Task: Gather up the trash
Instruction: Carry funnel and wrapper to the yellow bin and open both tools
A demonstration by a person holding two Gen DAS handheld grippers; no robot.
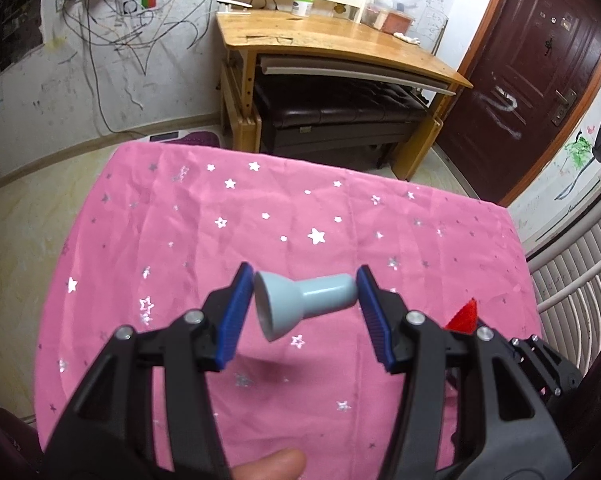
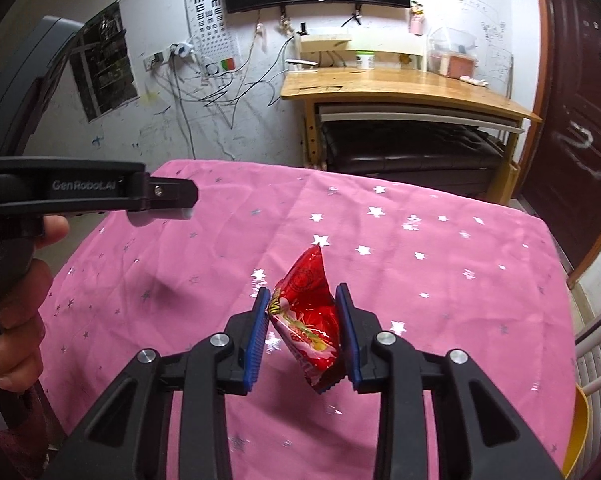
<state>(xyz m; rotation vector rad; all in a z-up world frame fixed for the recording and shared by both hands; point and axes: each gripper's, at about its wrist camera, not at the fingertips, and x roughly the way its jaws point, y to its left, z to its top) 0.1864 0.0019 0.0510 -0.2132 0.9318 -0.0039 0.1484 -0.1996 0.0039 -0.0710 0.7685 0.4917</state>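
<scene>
Two claws hang above the bench draped in pink cloth with silver stars (image 1: 284,208). The left claw (image 1: 305,304) pinches a pale blue-grey plastic funnel-shaped piece (image 1: 300,302) end to end between its blue pads. The right claw (image 2: 303,338) grips a crinkled red foil snack wrapper (image 2: 310,316), lifted clear of the cloth.

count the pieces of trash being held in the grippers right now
2. A grey-blue funnel-shaped plastic piece is clamped end to end in the left gripper; a red snack wrapper is pinched in the right gripper. Both are above the pink tablecloth. More may lie out of view.
</scene>
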